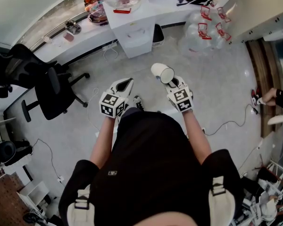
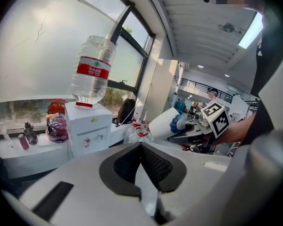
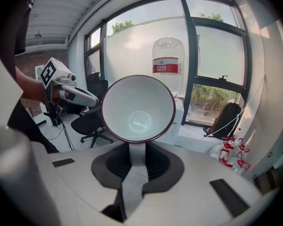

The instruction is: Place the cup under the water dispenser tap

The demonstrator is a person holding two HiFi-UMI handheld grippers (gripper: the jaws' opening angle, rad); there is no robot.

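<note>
Obs.: the right gripper [image 3: 137, 149] has its jaws closed on the white cup [image 3: 137, 108], gripping it at the lower edge. The cup lies tilted on its side, mouth turned back toward the gripper (dark red rim, white inside). In the head view it is held in the air over the grey floor [image 1: 212, 79], well apart from the white water dispenser [image 1: 134, 29]. The dispenser stands against the worktop [image 1: 85, 36] with a bottle [image 2: 91, 69] on top. The left gripper [image 2: 141, 147] has its jaws together with nothing between them, and is level beside the right. A black office chair [image 1: 54, 93] stands at left.
</note>
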